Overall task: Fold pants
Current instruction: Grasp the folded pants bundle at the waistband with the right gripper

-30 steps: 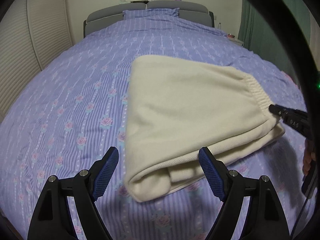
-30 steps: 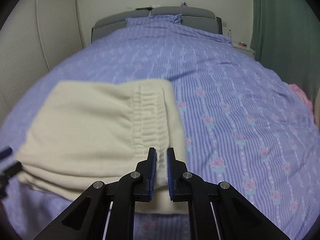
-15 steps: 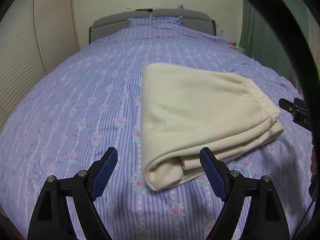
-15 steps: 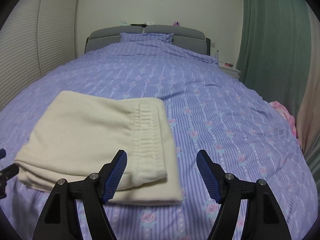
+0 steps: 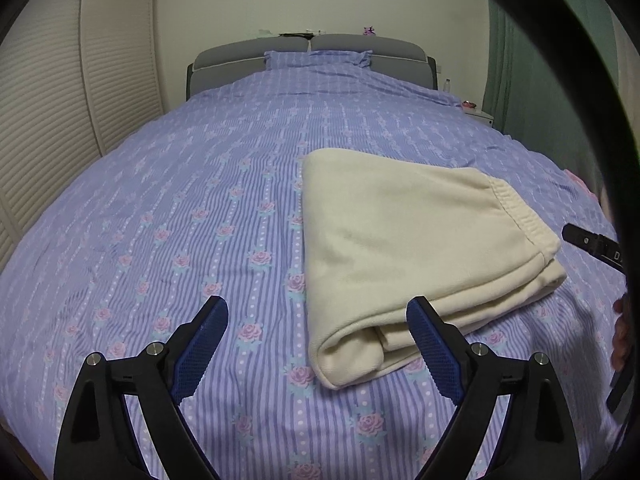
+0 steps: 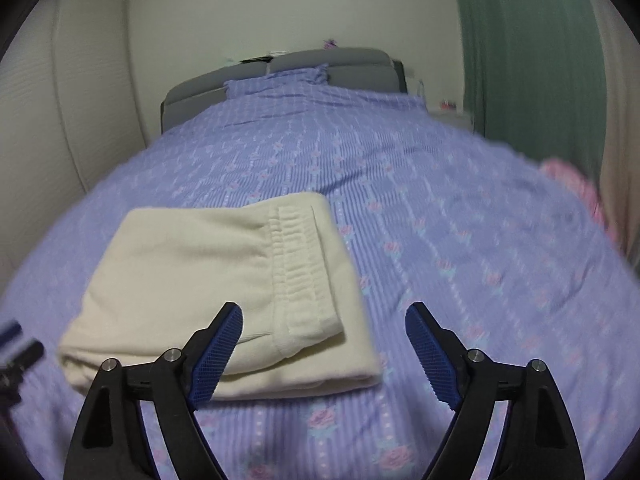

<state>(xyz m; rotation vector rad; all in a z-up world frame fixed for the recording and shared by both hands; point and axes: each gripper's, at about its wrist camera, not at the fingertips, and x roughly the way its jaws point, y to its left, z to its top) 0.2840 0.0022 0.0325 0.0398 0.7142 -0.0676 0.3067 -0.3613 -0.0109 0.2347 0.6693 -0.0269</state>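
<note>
Now folded pants point(image 6: 224, 280) on bed, beyond open right gripper point(image 6: 324, 348).

The only lettering that shows sits on the black arm of the right gripper point(image 5: 596, 245) at the right edge of the left wrist view — a white "D" and part of a second letter, cut off by the lens rim.

bed point(image 5: 224, 208): lilac rose-print cover | on it: folded cream pants point(image 5: 416, 248), pink cloth point(image 6: 576, 184)
</note>
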